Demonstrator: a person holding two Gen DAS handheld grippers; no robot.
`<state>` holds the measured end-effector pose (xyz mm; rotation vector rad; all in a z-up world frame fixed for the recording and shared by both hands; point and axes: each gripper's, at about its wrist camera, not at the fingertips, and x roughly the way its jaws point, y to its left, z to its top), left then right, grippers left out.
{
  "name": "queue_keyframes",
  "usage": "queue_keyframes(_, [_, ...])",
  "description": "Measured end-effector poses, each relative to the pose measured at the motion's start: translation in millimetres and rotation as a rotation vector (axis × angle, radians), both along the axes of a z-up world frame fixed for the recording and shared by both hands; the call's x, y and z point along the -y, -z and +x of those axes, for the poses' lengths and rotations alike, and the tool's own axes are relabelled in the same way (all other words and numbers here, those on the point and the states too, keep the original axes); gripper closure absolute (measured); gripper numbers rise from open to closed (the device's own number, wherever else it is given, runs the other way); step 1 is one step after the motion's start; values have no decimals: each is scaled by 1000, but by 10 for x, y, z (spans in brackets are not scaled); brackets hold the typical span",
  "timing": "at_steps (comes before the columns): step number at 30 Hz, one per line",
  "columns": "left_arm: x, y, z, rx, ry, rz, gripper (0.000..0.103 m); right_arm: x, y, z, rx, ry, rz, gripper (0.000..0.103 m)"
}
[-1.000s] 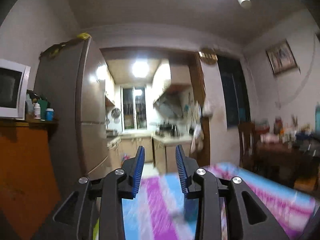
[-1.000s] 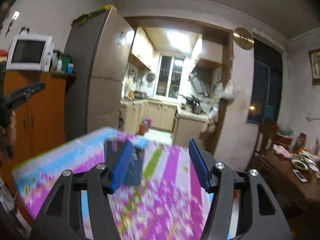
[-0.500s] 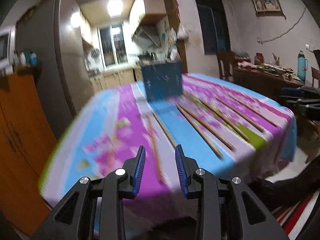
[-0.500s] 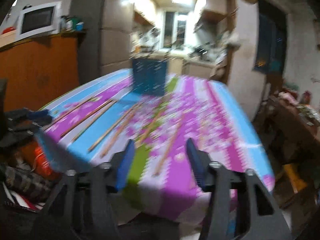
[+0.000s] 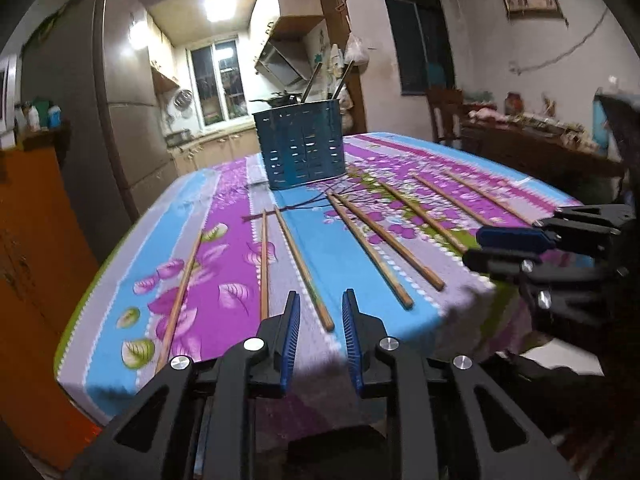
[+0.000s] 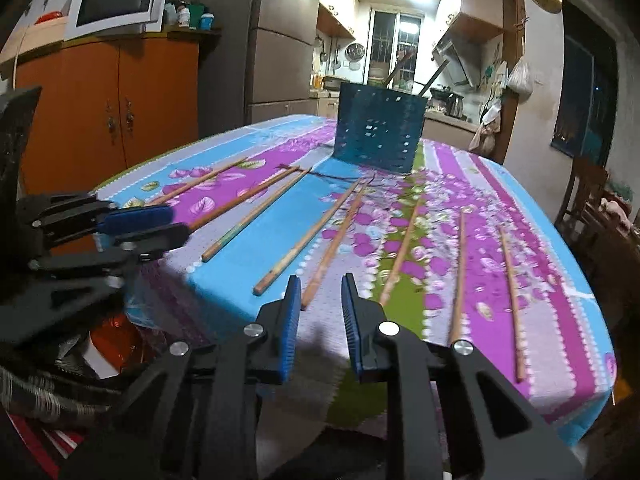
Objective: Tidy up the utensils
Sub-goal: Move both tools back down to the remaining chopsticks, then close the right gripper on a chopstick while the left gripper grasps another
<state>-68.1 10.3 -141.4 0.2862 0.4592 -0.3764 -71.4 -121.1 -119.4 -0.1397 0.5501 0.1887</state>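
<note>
Several wooden chopsticks [image 5: 304,268] lie spread in rows across a table with a purple, blue and green flowered cloth [image 5: 224,280]. At the far end stands a blue perforated utensil holder [image 5: 300,152] with two handles sticking out. My left gripper [image 5: 319,304] hovers over the table's near edge, just short of a chopstick's end; its jaws are closing with nothing between them. My right gripper [image 6: 318,284] hovers likewise near the ends of the chopsticks [image 6: 332,248], jaws closing and empty. The holder [image 6: 378,132] stands far ahead. Each gripper shows side-on in the other's view.
An orange cabinet [image 6: 108,112] with a microwave [image 6: 116,0] on top and a grey fridge [image 5: 80,120] stand to the left. To the right stand a wooden chair and a cluttered side table [image 5: 520,132]. A kitchen lies behind.
Both views have swung down from the room to the tabletop, and both grippers have come down toward the table's near edge. Both pairs of jaws have narrowed, the right one more.
</note>
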Motion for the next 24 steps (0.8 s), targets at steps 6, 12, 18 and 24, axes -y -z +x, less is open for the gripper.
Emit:
queue_keyframes(6, [3,164,87,-46,-31,-15,79,-47,97,132,-25,21,18,83])
queue_keyframes(12, [-9,276,135,-47,-33,-25,79,-119,208,236,-50,84,3,84])
queue_keyframes(18, [16,307,187,-19,-49,-34,79,-192,239,223,-30,135,-7,85])
queue_keyframes(24, [18,333,206,1,-59,-61,83,-175,244,227,-29,134,17,93])
